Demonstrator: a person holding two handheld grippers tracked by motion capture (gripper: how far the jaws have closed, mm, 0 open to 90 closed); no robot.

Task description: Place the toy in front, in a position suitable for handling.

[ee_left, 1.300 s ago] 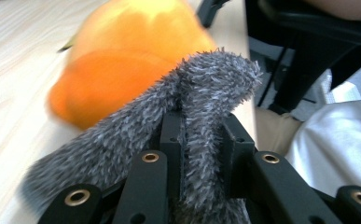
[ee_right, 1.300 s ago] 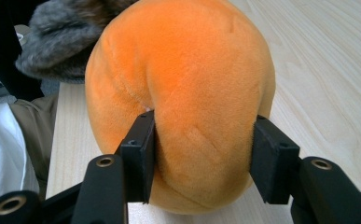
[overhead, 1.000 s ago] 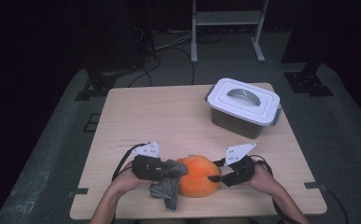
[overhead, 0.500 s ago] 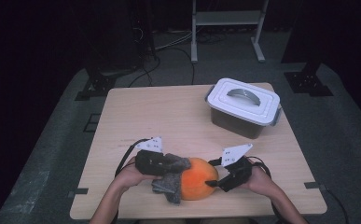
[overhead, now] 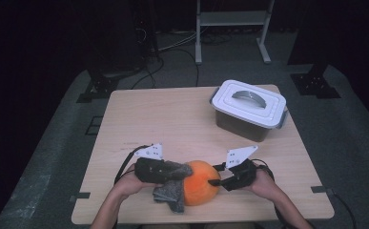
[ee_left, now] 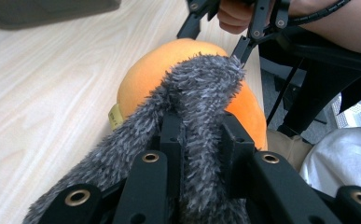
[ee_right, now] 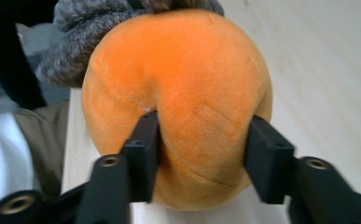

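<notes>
Tabletop: claws [overhead: 216, 181] pinch orange plush [overhead: 200, 182].

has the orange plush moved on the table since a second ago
Yes. Judged against the table's near edge in the high view, the orange plush sits slightly further left, with the right gripper, whose jaws have just been closing, pinching it.

Orange plush: you have one [overhead: 200, 182].
Grey fuzzy piece: one [overhead: 171, 191].
Lidded box: one [overhead: 249, 109].
Tools: two, your left tool [overhead: 165, 171] and right tool [overhead: 219, 180].
Desk: one [overhead: 172, 119].
White stand behind your desk: one [overhead: 232, 19].
</notes>
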